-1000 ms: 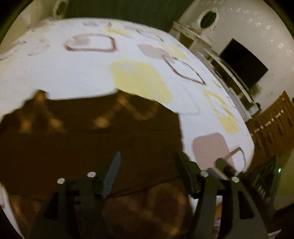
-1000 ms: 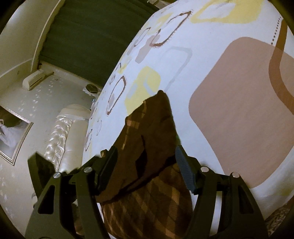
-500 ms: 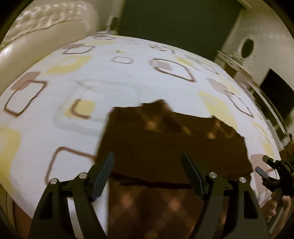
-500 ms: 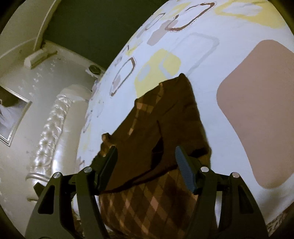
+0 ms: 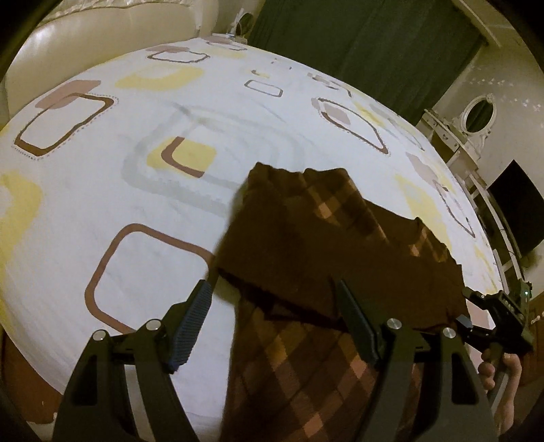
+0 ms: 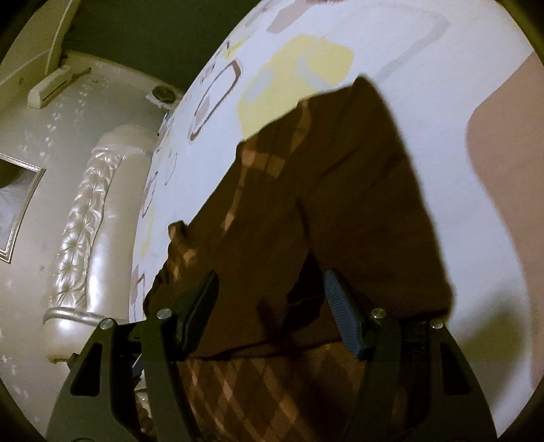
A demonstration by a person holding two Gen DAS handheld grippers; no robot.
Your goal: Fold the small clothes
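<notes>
A small brown plaid garment (image 5: 326,258) lies on the patterned bedsheet (image 5: 102,176), its dark upper layer folded over the checked part near the bed's edge. My left gripper (image 5: 275,316) is open above the garment's near left edge and holds nothing. My right gripper (image 6: 268,306) is open above the same garment (image 6: 306,204), its fingers apart over the dark fold, gripping nothing. The right gripper also shows in the left wrist view (image 5: 493,323) at the garment's right corner, held by a hand.
A padded cream headboard (image 5: 102,30) stands at the far left of the bed. A dark green curtain (image 5: 374,44) hangs behind. White shelving with a round mirror (image 5: 476,112) and a dark screen (image 5: 513,210) stand to the right.
The left gripper has swung left and pulled back, so the headboard came into view. The right gripper has moved closer over the garment. Both stayed open.
</notes>
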